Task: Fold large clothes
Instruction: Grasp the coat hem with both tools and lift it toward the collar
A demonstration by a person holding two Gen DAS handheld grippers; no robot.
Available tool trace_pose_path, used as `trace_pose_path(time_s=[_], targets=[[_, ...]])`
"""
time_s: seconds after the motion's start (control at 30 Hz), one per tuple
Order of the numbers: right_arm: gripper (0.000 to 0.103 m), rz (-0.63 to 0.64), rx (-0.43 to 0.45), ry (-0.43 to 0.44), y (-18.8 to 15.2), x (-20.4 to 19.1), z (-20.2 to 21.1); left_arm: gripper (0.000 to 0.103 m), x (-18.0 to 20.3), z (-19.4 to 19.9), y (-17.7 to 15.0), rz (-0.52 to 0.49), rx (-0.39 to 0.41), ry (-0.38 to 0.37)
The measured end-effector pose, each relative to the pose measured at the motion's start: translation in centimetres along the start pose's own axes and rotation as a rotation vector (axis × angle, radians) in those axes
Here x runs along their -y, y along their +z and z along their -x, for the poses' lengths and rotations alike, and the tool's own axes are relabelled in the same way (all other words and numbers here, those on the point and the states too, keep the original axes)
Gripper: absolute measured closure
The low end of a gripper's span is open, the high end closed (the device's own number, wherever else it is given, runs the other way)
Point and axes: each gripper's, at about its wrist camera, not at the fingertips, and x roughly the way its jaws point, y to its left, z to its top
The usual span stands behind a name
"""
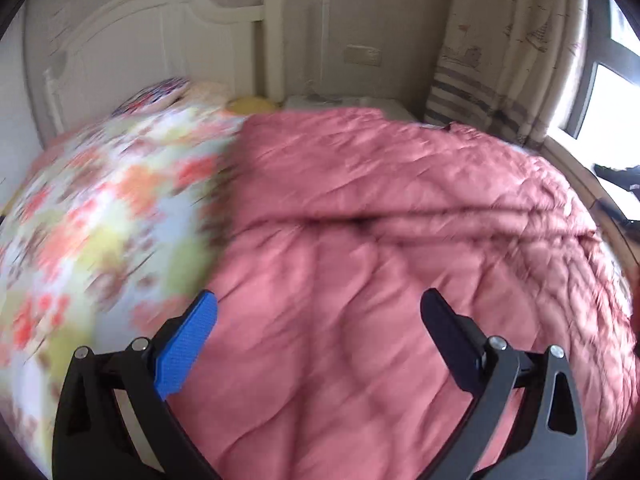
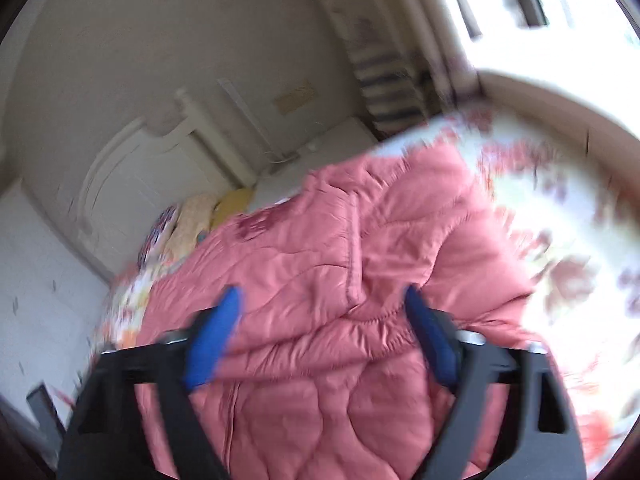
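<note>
Pink quilted coat (image 2: 320, 280) lies on the bed directly under both grippers; left gripper (image 1: 320, 312) and right gripper (image 2: 322, 312) gape apart, empty

Pink quilted padded coat (image 1: 400, 208): soft cloth, slight sheen. Flower-print bedsheet (image 1: 92, 216): matt cloth, blurred. White headboard (image 1: 132, 40): probably painted wood, smooth.

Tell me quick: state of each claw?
Left claw: open, empty, above the pink quilted padded coat.
Right claw: open, empty, above the coat.
</note>
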Motion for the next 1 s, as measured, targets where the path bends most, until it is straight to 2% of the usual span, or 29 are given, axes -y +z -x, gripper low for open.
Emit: trace_pose_path(time_s=[0.07, 0.17, 0.3, 0.37, 0.47, 0.57, 0.63, 0.73, 0.77, 0.83, 0.9, 0.93, 0.97, 1.0], targets=[[0.018, 0.121, 0.009, -0.018, -0.6, -0.4, 3.4, 0.003, -2.3, 1.7, -1.8, 0.051, -0.01, -0.006], [0.018, 0.185, -0.048, -0.022, -3.4, 1.7, 7.1, 0.003, -7.1, 4.2, -5.5, 0.16, -0.035, -0.039], [0.018, 0.269, -0.15, -0.138, -8.9, 5.1, 10.5, 0.003, -9.5, 6.3, -9.5, 0.183, -0.055, -0.051], [0.018, 0.296, -0.187, -0.188, -11.7, 6.8, 12.5, 0.003, -9.6, 6.8, -11.4, 0.155, -0.058, -0.045], [0.018, 0.261, -0.194, -0.176, -14.2, 9.0, 14.8, 0.003, -9.1, 7.0, -12.9, 0.128, -0.043, -0.04], [0.018, 0.239, -0.22, -0.19, -16.2, 10.1, 15.1, 0.003, -7.6, 7.1, -13.3, 0.102, -0.036, -0.04], [0.018, 0.255, -0.204, -0.172, -17.0, 9.9, 15.6, 0.003, -6.7, 7.4, -13.6, 0.1, -0.028, -0.064], [0.018, 0.29, -0.189, -0.138, -18.2, 9.0, 16.0, 0.004, -4.9, 7.8, -14.3, 0.045, -0.024, -0.046], [0.023, 0.302, -0.181, -0.133, -18.5, 8.6, 16.2, 0.004, -4.4, 8.0, -14.6, 0.031, -0.021, -0.049], [0.039, 0.338, -0.157, -0.126, -19.4, 7.5, 16.3, 0.013, -2.9, 8.5, -15.3, -0.017, -0.01, -0.046], [0.066, 0.338, -0.144, -0.104, -19.8, 6.9, 16.4, 0.03, -2.2, 9.0, -15.7, -0.028, 0.005, -0.047], [0.071, 0.329, -0.14, -0.088, -19.9, 6.7, 16.4, 0.037, -2.0, 9.2, -15.9, -0.036, 0.013, -0.058], [0.076, 0.32, -0.135, -0.074, -20.1, 6.6, 16.5, 0.055, -1.8, 9.3, -16.0, -0.043, 0.016, -0.07], [0.079, 0.316, -0.124, -0.064, -20.3, 6.5, 16.6, 0.071, -1.8, 9.6, -16.1, -0.042, 0.017, -0.115]])
